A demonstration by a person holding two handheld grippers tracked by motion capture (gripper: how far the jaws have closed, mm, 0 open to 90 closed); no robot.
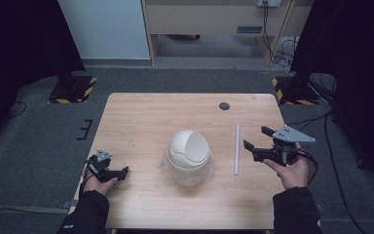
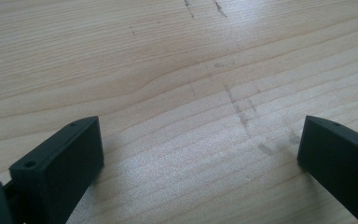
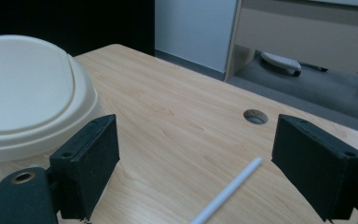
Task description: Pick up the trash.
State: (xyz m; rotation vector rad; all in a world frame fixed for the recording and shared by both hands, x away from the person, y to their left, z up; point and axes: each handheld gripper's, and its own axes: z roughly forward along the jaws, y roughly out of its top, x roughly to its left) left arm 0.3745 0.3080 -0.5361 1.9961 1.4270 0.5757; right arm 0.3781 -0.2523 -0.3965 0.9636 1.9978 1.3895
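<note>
Cream-lidded cup (image 1: 189, 157) untouched; right gripper (image 1: 259, 142), jaws spread, nears white straw (image 1: 236, 148) to pinch next; left gripper (image 1: 118, 172) spread, idle.

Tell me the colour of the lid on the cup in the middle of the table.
Cream, an off-white; the lid shows best in the right gripper view.

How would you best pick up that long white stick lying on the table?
Grip the white stick around its middle, coming straight down from above, with the right claw closing across its width. It lies flat and thin on the table, so a middle hold should keep it balanced.
</note>
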